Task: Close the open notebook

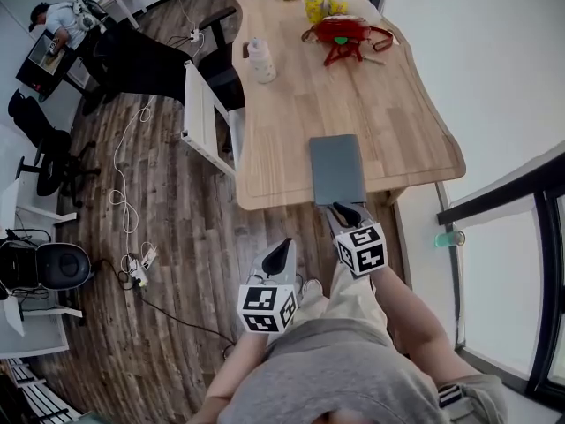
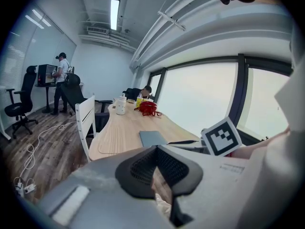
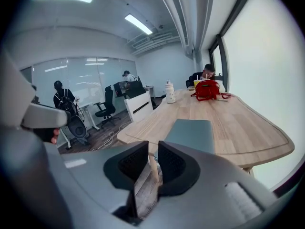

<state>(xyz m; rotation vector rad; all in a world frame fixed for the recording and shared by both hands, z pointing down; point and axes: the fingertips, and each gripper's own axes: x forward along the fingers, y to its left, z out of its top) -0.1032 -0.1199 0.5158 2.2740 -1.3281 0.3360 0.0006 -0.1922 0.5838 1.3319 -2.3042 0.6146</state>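
Note:
The notebook (image 1: 336, 168) lies flat with its grey cover up, at the near edge of the wooden table (image 1: 282, 113). It also shows in the left gripper view (image 2: 151, 138) and the right gripper view (image 3: 190, 132). My right gripper (image 1: 346, 210) hovers just off the table's near edge, right in front of the notebook; its jaws (image 3: 152, 149) stand a little apart with nothing between them. My left gripper (image 1: 281, 253) hangs lower and to the left, over the floor, away from the table. Its pads (image 2: 153, 149) meet at the tips and hold nothing.
Farther along the table sit a red bag (image 1: 340, 34), a white bottle (image 1: 259, 60) and yellow containers (image 1: 316, 7). A white chair (image 1: 201, 113) stands at the table's left side. Cables (image 1: 124, 201) trail over the wood floor. A window wall (image 1: 494, 104) runs along the right.

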